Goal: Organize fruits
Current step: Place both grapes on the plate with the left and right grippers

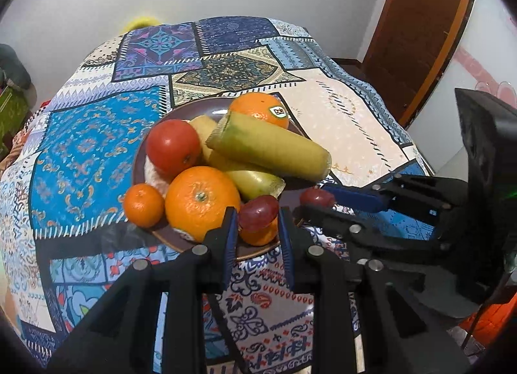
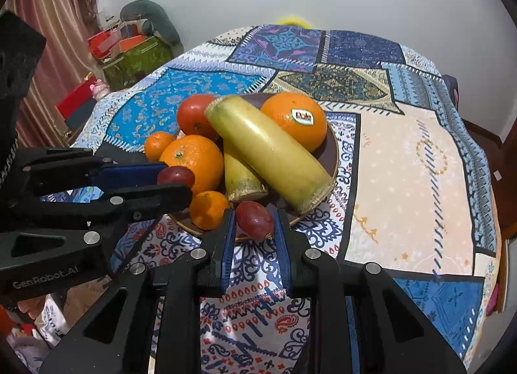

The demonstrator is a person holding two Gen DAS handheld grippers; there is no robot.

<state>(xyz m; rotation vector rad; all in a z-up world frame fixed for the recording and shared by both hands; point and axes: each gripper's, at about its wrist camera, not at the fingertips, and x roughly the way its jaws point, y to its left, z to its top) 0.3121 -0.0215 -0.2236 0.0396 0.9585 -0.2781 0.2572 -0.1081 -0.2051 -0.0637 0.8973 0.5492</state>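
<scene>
Left wrist view: the left gripper pinches a red grape between its blue pads, at the near rim of the brown plate. On the plate lie oranges, a tomato and yellow-green stalks. To the right, the right gripper pinches a second grape.

Right wrist view: the right gripper clamps its grape just at the plate's near edge; the left gripper holds the other one beside a big orange.

Both grapes appear to be mid-carry, either onto or off the plate. Next, each needs a free spot for setting down, then a gentle release so it does not roll.
</scene>
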